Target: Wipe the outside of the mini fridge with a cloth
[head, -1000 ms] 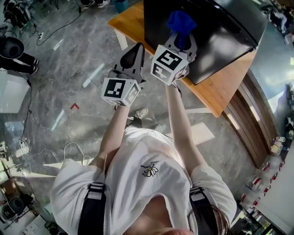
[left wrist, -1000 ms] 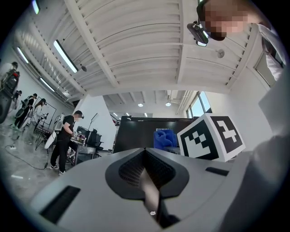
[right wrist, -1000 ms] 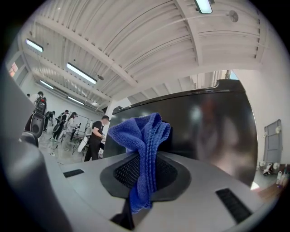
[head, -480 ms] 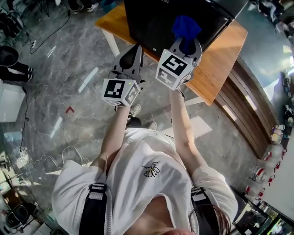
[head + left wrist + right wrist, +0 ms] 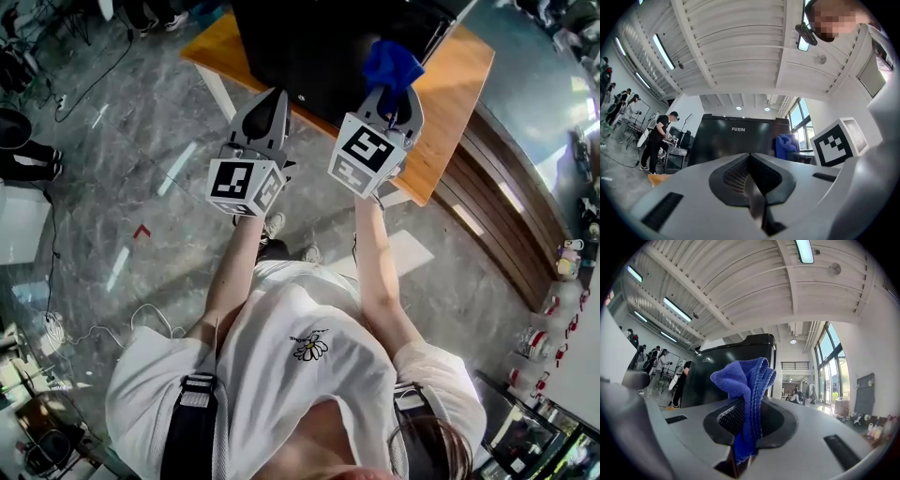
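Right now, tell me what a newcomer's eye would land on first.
The bright blue cloth stands out first, pinched in the right claw in front of the black mini fridge. The fridge sits on a wooden table at the head view's top. The left claw alongside is shut, empty.

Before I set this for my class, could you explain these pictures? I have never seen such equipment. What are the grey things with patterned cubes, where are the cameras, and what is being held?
There is no robot here: a person holds a grey claw in each hand, and the patterned cubes are part of the claws. The head view comes from a camera on the person's head, looking down. The other two views come from cameras riding on each claw, looking along its jaws. The left claw is shut and empty. The right claw is shut on a blue cloth. Ahead, a black mini fridge stands on a wooden table.
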`<state>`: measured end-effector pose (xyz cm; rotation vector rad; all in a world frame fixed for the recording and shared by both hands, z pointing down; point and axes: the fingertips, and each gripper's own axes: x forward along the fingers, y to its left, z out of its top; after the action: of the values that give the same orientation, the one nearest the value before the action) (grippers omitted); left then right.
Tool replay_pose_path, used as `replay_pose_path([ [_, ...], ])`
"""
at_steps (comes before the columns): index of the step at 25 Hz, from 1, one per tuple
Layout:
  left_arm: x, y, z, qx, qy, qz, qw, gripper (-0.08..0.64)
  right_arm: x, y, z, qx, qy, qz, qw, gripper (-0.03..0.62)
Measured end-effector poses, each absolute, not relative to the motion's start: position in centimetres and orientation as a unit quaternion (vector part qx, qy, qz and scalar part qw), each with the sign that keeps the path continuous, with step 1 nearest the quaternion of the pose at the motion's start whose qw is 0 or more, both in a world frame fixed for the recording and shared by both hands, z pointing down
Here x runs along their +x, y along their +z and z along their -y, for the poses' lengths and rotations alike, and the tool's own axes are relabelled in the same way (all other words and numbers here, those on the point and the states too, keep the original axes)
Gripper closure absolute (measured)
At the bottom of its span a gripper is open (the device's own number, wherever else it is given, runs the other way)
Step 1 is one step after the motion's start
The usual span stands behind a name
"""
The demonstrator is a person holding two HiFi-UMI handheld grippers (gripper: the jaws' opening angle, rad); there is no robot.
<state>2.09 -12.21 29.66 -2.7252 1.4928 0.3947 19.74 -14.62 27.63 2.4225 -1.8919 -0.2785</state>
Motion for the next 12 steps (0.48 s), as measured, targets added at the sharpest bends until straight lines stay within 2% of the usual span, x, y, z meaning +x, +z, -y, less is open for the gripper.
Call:
replay_pose_path([
  [12,2.7,29.8,13.0,-0.875,0.118,-0.469,0.004,0.555,20.4,27.7,13.9,0.792,-0.071,0.606,-0.007,0.523],
])
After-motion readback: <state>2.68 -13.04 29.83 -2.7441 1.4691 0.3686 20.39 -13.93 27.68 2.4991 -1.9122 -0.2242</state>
